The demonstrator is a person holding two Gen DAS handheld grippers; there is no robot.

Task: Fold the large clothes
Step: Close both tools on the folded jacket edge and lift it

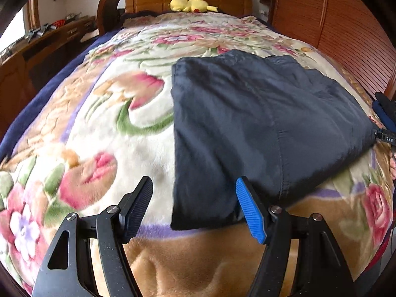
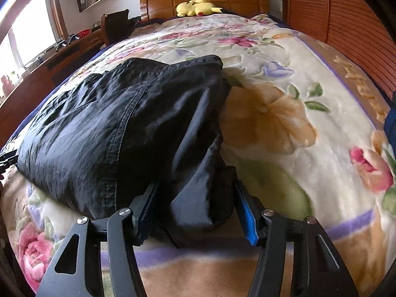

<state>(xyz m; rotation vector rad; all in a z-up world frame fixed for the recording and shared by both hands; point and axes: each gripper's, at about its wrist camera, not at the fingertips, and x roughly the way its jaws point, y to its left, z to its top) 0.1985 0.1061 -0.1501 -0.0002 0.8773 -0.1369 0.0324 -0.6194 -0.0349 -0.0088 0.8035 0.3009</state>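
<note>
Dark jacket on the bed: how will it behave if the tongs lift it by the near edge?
Probably floppy: the dark jacket is already creased and bunched between the right tongs. Likely slippery, since its thin fabric looks shiny. Folded layers may slide apart; the left tongs stand open around its near corner, gripping nothing.

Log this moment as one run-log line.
garment: dark garment folded on floral blanket | left tongs: open at its near corner | right tongs: open around its near edge | state: not gripped
</note>
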